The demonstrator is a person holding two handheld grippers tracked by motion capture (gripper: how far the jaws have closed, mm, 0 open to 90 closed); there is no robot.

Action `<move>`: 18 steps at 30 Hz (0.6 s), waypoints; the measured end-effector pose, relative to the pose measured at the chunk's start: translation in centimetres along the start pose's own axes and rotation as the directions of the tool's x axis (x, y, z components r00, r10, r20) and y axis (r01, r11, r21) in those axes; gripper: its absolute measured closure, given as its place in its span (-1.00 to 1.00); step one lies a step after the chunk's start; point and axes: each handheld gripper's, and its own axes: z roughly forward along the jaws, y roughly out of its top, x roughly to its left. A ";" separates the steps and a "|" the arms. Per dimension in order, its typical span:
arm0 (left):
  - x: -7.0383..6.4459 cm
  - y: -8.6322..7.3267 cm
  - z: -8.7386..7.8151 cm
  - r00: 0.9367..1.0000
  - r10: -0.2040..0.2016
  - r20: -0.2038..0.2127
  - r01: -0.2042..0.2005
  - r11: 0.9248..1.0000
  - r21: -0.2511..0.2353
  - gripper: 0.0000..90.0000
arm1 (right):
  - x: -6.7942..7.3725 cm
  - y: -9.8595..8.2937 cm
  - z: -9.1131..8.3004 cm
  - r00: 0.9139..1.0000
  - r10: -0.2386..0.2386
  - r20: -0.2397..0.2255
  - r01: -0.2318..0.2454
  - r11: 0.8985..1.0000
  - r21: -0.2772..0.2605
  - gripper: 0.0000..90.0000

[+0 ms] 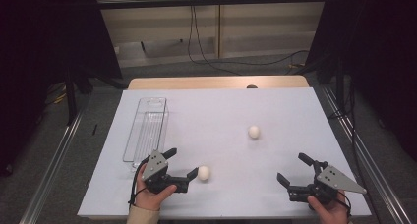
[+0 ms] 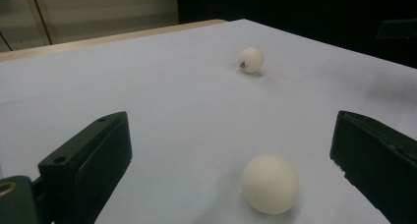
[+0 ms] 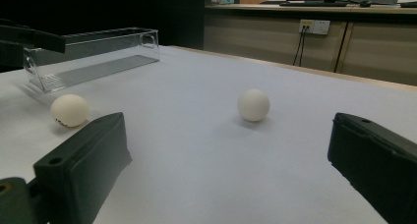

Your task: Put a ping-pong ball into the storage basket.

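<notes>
left gripper (image 1: 183, 163) fingers wide around near ball (image 1: 203, 173), counter's front edge | right gripper (image 1: 292, 171) fingers wide, empty | risk: off-centre closing rolls ball away

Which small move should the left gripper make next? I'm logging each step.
Probably ease the left gripper forward a little until the near ball sits squarely between its open jaws, then close. The ball lies just ahead, nearer the right-hand jaw, untouched on the table.
</notes>
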 end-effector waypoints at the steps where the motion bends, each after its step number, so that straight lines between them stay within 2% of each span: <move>1: 0.0 0.0 0.0 1.000 0.000 0.002 0.000 1.000 0.002 -0.95 | 0.0 0.0 0.0 1.000 0.001 0.000 -0.001 1.000 0.000 -0.97; 18: -0.5 0.0 0.8 1.000 -0.005 0.009 0.005 1.000 0.026 -0.96 | 0.0 0.0 0.0 1.000 0.001 0.000 -0.001 1.000 0.001 -0.97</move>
